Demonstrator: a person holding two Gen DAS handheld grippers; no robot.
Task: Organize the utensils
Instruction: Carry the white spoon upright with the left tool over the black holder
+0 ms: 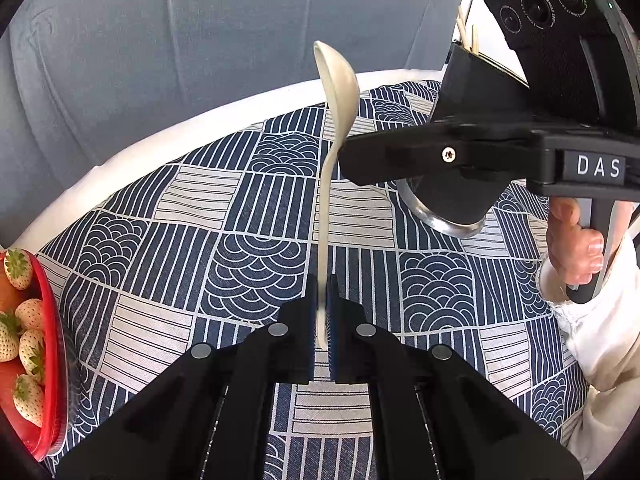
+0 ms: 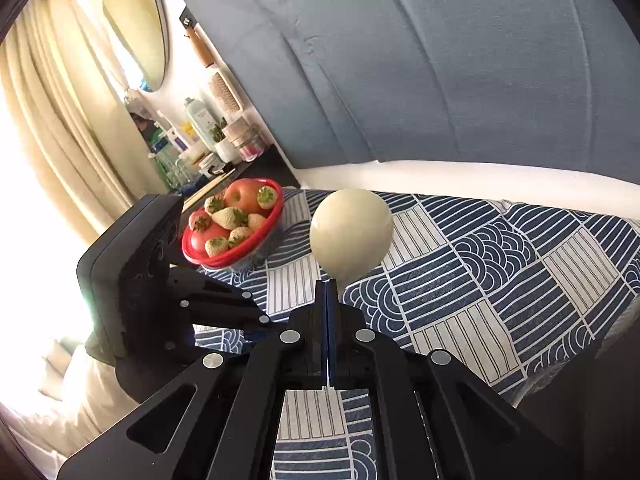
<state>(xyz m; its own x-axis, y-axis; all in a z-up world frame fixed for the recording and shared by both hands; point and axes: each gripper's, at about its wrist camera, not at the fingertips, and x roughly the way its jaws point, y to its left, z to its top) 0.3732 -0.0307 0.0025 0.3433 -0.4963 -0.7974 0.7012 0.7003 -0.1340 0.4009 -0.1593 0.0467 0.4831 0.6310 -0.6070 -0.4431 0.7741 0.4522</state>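
A cream ceramic spoon point(image 1: 338, 80) is held off the table by both grippers. In the left wrist view my left gripper point(image 1: 323, 300) is shut on the end of its handle, bowl pointing away. From the right, my right gripper point(image 1: 352, 156) is clamped on the handle just below the bowl. The right wrist view shows the round back of the spoon point(image 2: 351, 232) standing above my right gripper point(image 2: 327, 292), jaws pressed together on its neck. My left gripper point(image 2: 256, 308) reaches in from the left. A black utensil holder point(image 1: 472, 80) with chopstick tips stands behind the right gripper.
A red bowl point(image 1: 48, 320) of strawberries and apples point(image 2: 232, 220) sits at the table's left edge. A blue-and-white patterned cloth point(image 1: 240, 240) covers the white-rimmed table point(image 1: 200, 124), with a blue cushion point(image 1: 200, 40) behind. A hand point(image 1: 572, 248) holds the right gripper's grip. A cluttered shelf point(image 2: 200, 140) stands beyond.
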